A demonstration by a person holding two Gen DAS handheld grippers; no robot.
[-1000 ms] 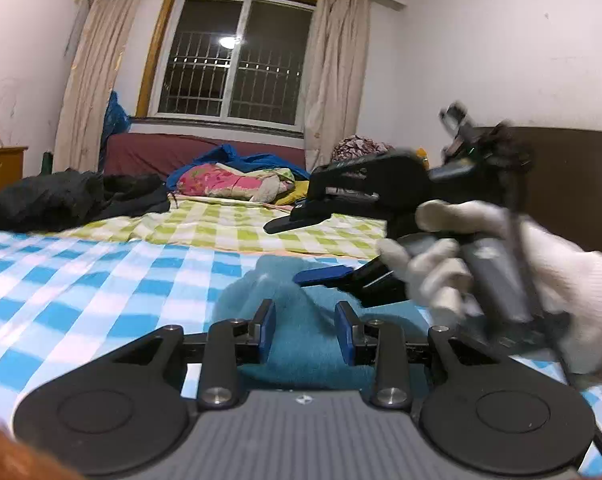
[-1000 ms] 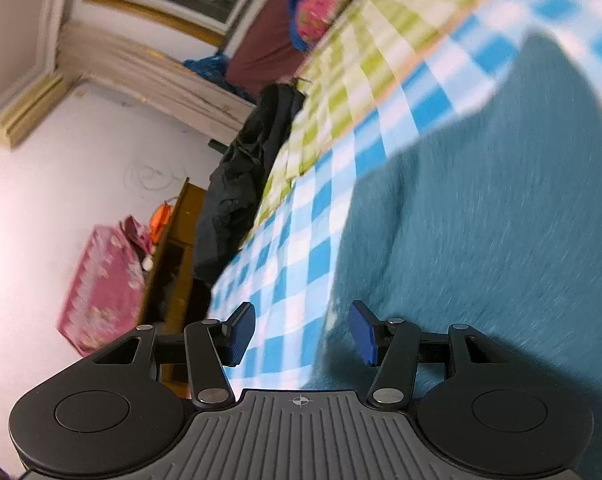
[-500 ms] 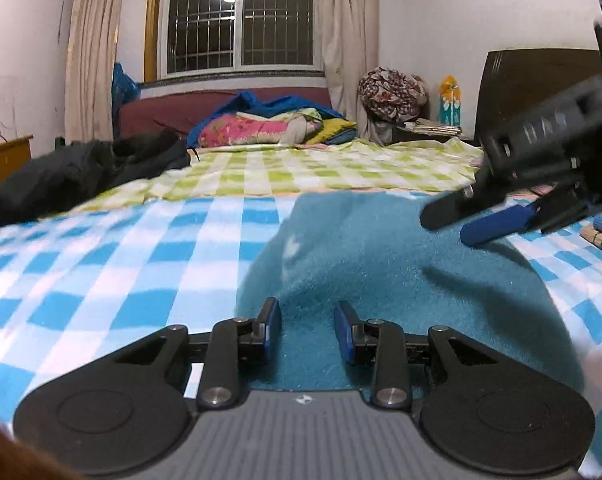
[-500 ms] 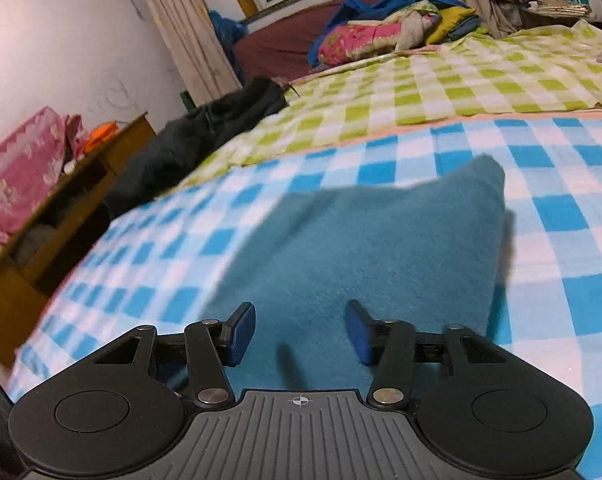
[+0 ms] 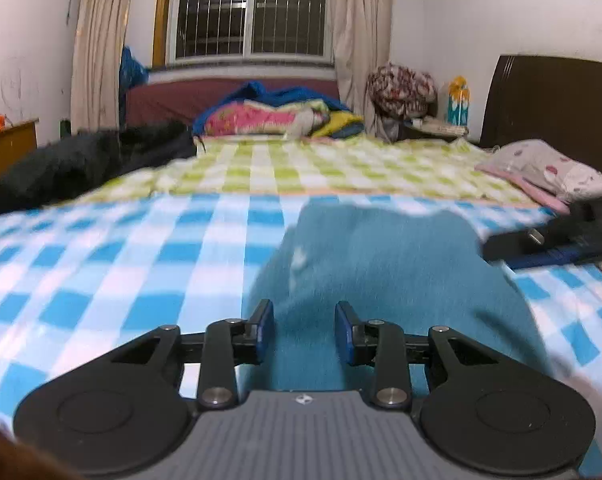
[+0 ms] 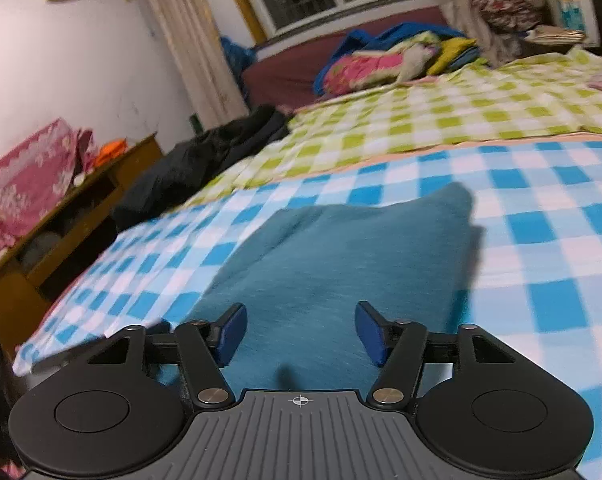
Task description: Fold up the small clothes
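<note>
A teal fleece garment [image 5: 385,276] lies folded and flat on the blue-and-white checked bed cover [image 5: 101,272]; it also shows in the right wrist view [image 6: 341,264]. My left gripper [image 5: 303,334] is open and empty, low over the garment's near edge. My right gripper [image 6: 301,334] is open and empty over the garment's near part. The right gripper's fingers [image 5: 549,242] show at the right edge of the left wrist view, beside the garment's right side.
A green checked blanket [image 5: 301,164] covers the far bed. A black coat [image 5: 73,164] lies at the left. A pink pillow [image 5: 549,172] and a dark headboard [image 5: 557,104] are at the right. A wooden cabinet [image 6: 61,220] stands left of the bed.
The right gripper swung off the garment's middle to its right side and levelled out. The garment has settled flat. Both views drew back slightly.
</note>
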